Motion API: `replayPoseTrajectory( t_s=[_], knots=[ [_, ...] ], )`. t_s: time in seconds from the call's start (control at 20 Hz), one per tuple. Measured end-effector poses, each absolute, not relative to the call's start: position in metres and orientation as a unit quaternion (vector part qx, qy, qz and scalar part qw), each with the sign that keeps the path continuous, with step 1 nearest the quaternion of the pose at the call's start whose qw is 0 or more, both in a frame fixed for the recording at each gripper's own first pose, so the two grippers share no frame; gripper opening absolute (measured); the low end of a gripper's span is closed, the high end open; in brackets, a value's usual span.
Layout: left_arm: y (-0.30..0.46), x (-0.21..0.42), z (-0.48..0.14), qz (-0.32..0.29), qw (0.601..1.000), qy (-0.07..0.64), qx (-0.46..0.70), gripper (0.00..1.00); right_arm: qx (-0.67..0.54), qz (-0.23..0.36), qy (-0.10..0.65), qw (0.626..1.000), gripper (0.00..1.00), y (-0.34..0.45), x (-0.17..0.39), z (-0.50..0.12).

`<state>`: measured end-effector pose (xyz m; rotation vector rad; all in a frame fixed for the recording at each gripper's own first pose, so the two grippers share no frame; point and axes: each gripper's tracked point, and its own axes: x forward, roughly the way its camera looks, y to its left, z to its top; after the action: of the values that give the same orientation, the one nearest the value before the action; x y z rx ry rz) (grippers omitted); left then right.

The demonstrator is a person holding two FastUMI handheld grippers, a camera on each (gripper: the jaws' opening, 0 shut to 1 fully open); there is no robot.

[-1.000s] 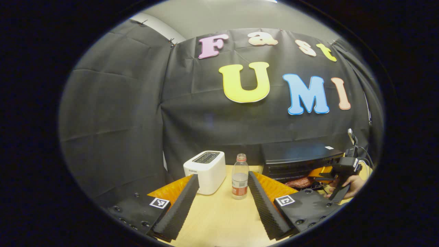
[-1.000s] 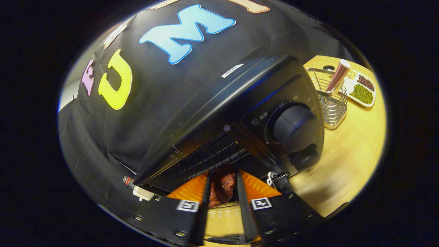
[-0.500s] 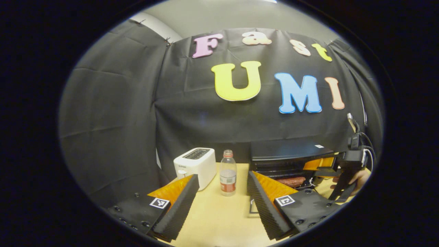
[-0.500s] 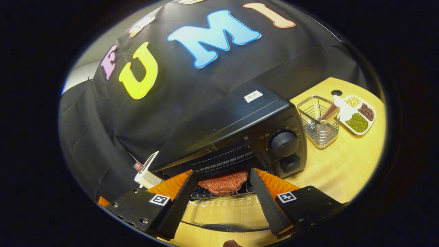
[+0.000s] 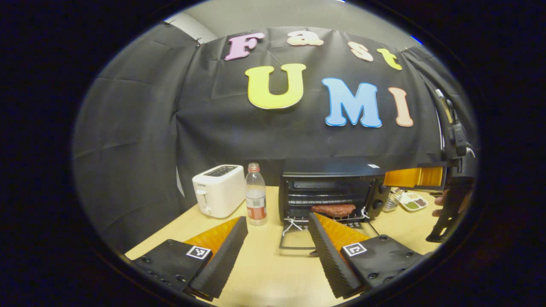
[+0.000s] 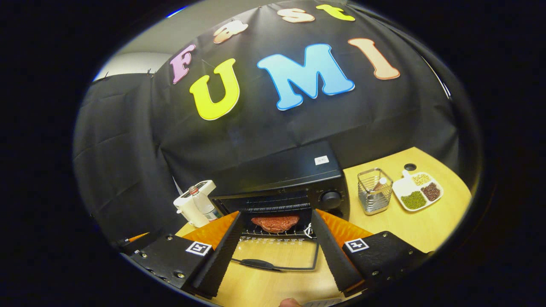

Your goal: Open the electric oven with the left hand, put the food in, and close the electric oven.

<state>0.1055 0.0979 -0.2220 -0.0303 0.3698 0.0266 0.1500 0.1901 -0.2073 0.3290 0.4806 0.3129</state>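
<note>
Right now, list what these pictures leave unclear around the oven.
- Oven dial markings: too small, right gripper view.
- Door handle: left end hidden behind the right gripper.
- Dish contents: tiny, left gripper view.
- Holder contents: too small, right gripper view.

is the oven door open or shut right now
Open. The glass door of the oven lies folded down flat toward the table, and the meat sits on the rack inside, in plain sight.

Right gripper point(image 5: 386, 177) cut off — dish point(image 6: 418, 190) contents too small
</note>
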Motion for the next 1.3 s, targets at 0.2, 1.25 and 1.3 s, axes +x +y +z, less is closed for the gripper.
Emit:
replayPoseTrajectory(
  t_s=[0.2, 1.25, 1.3],
  knots=[
    [0.071, 0.100, -0.248, -0.013, 0.976, 0.217, -0.025, 1.00, 0.136, 0.137, 0.218, 0.957, 0.98, 0.161, 0.127, -0.189],
    [-0.033, 0.119, -0.410, -0.104, 0.891, 0.441, -0.023, 0.97, 0.027, 0.020, 0.180, 0.983, 0.98, 0.045, 0.082, -0.159],
    [-0.032, 0.120, -0.417, -0.106, 0.889, 0.446, -0.022, 0.97, 0.028, 0.020, 0.182, 0.983, 0.98, 0.044, 0.081, -0.160]
  ],
)
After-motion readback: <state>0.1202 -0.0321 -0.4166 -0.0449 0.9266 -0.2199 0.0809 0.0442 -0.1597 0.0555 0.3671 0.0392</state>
